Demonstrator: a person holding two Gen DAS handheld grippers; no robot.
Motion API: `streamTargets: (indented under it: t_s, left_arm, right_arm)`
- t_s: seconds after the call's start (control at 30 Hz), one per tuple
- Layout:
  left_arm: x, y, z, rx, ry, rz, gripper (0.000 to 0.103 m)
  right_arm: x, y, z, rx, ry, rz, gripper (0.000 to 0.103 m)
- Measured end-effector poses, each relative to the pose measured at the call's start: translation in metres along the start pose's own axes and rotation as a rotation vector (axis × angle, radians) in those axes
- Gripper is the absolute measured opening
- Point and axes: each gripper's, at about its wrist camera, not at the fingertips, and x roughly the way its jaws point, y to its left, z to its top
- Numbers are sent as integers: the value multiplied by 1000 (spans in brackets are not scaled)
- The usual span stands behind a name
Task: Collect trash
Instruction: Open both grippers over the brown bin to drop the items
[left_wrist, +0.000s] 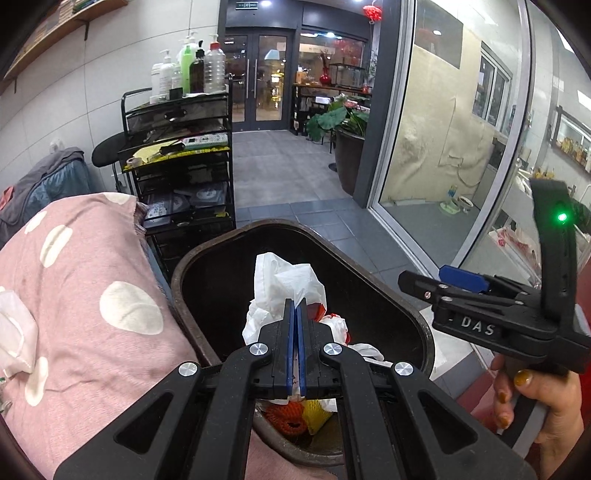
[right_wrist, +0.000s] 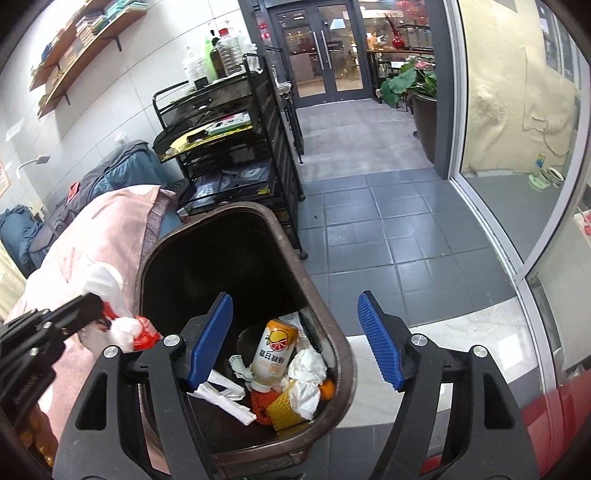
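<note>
My left gripper (left_wrist: 296, 310) is clamped on the white bag (left_wrist: 284, 286), which hangs right over the bin (left_wrist: 373, 273) mouth, so the drop is straight down. My right gripper (right_wrist: 295, 339) is wide, empty, beside the bin rim.

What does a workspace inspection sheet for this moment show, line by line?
Surface: grey tiled floor; pink dotted cloth beside the bin.
Job's things: brown trash bin holds an orange drink bottle, crumpled paper, orange and yellow foam netting; white plastic bag with red print is above the bin.
Clutter: black rack crowded with bottles and papers.
Grippers: left gripper shut on the white plastic bag; right gripper open, empty, over the bin.
Cables: nothing seen.
Surroundings: glass doors, potted plant, wall shelves.
</note>
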Motion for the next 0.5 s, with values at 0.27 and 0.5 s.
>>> streamTargets:
  t_s: [0.27, 0.5]
  left_arm:
    - [23, -12, 0, 50, 41, 14, 9]
    - [19, -13, -6, 39, 15, 6, 76]
  right_arm:
    - [1, -7, 0, 18, 6, -9, 73]
    - [-1, -11, 1, 30, 0, -14, 78]
